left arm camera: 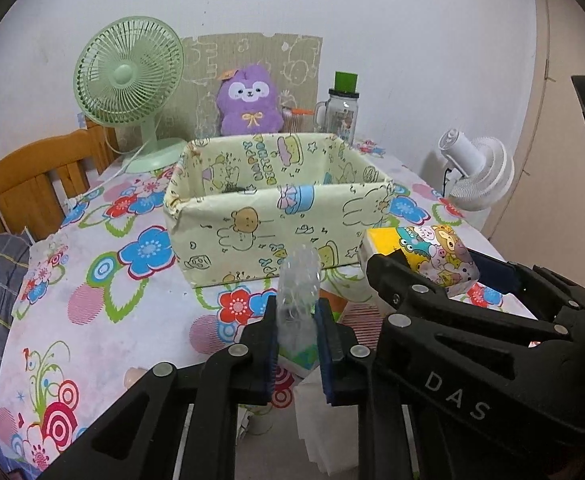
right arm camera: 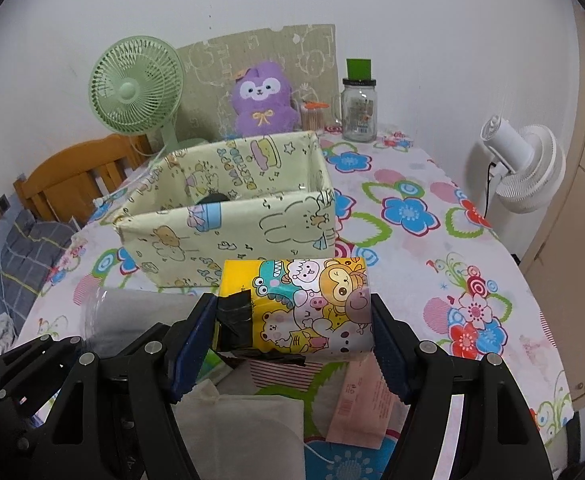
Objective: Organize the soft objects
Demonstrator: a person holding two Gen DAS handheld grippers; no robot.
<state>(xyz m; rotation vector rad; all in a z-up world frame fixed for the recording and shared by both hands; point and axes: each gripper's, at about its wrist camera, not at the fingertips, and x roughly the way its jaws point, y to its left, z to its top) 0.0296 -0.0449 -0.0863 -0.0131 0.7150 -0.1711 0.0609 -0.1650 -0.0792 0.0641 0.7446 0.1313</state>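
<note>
Fingers of my left gripper [left arm camera: 295, 344] pinch one clear, bubble-textured packet [left arm camera: 297, 296] that stands upright between the blue pads, in front of the one cartoon-print box [left arm camera: 268, 232] on the flowered tablecloth [left arm camera: 104, 308]. To its right my right gripper [left arm camera: 436, 276] comes into the same view, closed on a single yellow cartoon tissue pack [left arm camera: 432, 256] near the box's right corner. Behind the box I count two fans, one green fan [left arm camera: 128, 76] and one white fan [left arm camera: 480, 168], one purple plush [left arm camera: 250, 100] and one glass jar [left arm camera: 342, 114]. From the right wrist, my right gripper [right arm camera: 292, 340] clamps the tissue pack [right arm camera: 312, 308] by its ends, just before the box [right arm camera: 228, 232]; a pink packet [right arm camera: 358, 404] and white cloth [right arm camera: 236, 428] lie beneath, and the left gripper [right arm camera: 52, 380] shows at the lower left.
</note>
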